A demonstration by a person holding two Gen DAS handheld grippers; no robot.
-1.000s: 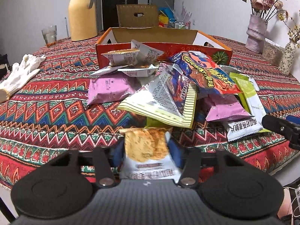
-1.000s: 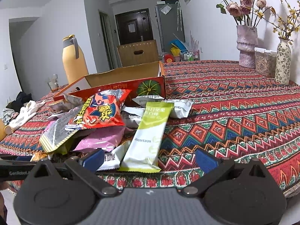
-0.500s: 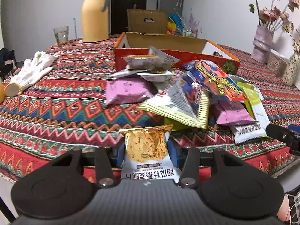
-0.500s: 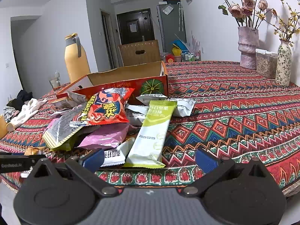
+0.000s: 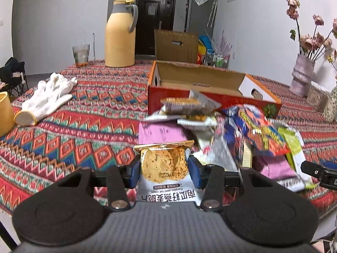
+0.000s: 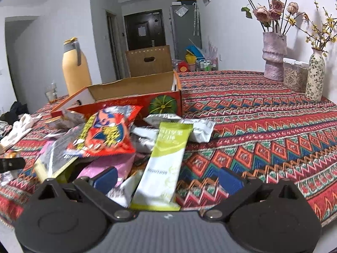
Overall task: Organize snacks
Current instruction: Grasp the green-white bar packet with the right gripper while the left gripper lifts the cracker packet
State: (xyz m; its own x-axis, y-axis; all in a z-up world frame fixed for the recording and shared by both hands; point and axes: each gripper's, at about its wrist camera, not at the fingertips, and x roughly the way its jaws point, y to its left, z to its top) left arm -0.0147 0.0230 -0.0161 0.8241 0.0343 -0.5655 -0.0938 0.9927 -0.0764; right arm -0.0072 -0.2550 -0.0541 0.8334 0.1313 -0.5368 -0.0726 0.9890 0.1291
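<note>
Holding a cracker packet [image 5: 164, 168] clamped between its jaws, the left gripper [image 5: 164, 169] hangs over the near edge of the desk [image 5: 84, 126], just short of the snack pile [image 5: 221, 130]. The step in hand looks like carrying this packet to the open cardboard box [image 5: 202, 84] behind the pile; the next move likely calls for lifting it over the heap and letting go inside. Its label reads "Pumpkin seed oat crisps" under Chinese characters, upside down to the camera. The right gripper [image 6: 166, 179] hovers with jaws wide apart, empty, over a green sachet [image 6: 166, 156] whose print is too blurred to read. A red chip bag [image 6: 105, 135] tops the heap; its lettering is illegible.
</note>
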